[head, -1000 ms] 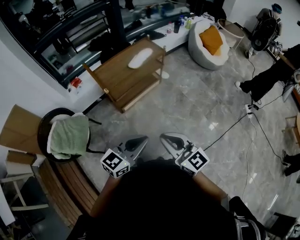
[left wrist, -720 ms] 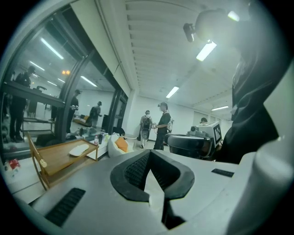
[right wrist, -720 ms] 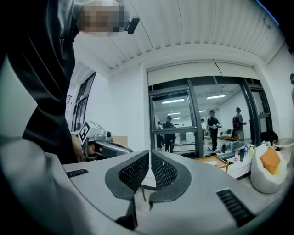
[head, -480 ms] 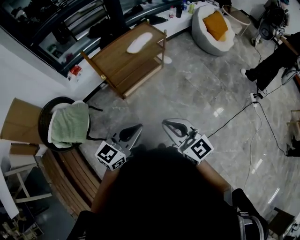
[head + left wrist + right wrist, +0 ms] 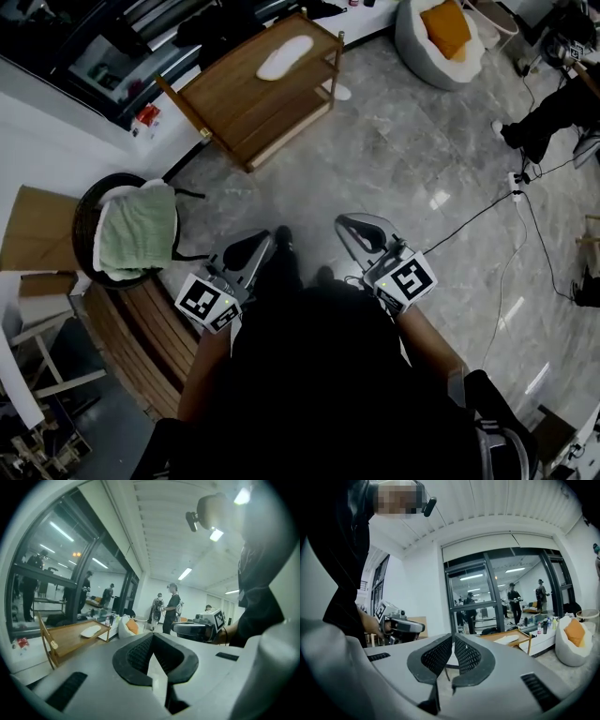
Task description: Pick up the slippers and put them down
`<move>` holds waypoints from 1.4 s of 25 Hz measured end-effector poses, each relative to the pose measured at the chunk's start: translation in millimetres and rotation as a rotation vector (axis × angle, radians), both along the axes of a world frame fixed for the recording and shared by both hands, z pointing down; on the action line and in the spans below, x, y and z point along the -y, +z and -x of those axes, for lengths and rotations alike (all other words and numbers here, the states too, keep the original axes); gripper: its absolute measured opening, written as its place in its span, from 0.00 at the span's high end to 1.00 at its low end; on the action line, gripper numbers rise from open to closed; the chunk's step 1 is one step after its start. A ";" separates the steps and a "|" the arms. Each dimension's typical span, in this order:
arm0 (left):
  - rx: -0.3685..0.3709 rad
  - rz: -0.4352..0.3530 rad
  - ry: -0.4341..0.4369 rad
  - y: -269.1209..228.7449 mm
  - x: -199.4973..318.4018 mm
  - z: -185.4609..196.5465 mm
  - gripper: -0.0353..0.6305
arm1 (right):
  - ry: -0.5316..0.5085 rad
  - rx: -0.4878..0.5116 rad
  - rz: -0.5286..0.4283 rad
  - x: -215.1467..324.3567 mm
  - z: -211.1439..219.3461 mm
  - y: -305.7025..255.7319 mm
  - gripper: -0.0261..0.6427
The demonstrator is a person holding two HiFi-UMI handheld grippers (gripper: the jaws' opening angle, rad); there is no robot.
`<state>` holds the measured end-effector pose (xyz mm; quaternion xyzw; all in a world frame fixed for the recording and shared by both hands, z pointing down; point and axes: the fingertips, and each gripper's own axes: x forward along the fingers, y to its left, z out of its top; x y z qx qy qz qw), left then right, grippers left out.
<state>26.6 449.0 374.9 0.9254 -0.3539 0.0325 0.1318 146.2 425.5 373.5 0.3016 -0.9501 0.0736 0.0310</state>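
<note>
Left tool (image 5: pixel 251 249), right tool (image 5: pixel 362 229) wider apart, both closed, empty. Slipper (image 5: pixel 284 57) atop rack (image 5: pixel 232 101); towel (image 5: pixel 137 234) in basket (image 5: pixel 84 221).

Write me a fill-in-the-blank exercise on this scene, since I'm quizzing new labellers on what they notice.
1. The slipper on the wooden table is ____ in colour.
2. The towel over the round black chair is ____ in colour.
3. The left tool and the right tool both hold ____ between their jaws.
4. The cushion on the beanbag is ____ in colour.
Missing words: white; green; nothing; orange.
</note>
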 end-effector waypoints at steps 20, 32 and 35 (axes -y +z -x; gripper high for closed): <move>-0.095 0.064 0.108 21.1 174.2 115.7 0.93 | 0.080 -0.136 0.073 162.8 115.8 0.0 0.92; -0.110 0.071 0.135 30.5 236.9 138.3 0.93 | 0.082 -0.206 0.048 216.1 142.9 0.4 0.92; -0.090 0.069 0.146 34.0 249.8 127.4 0.93 | 0.091 -0.185 0.039 227.5 134.2 4.2 0.92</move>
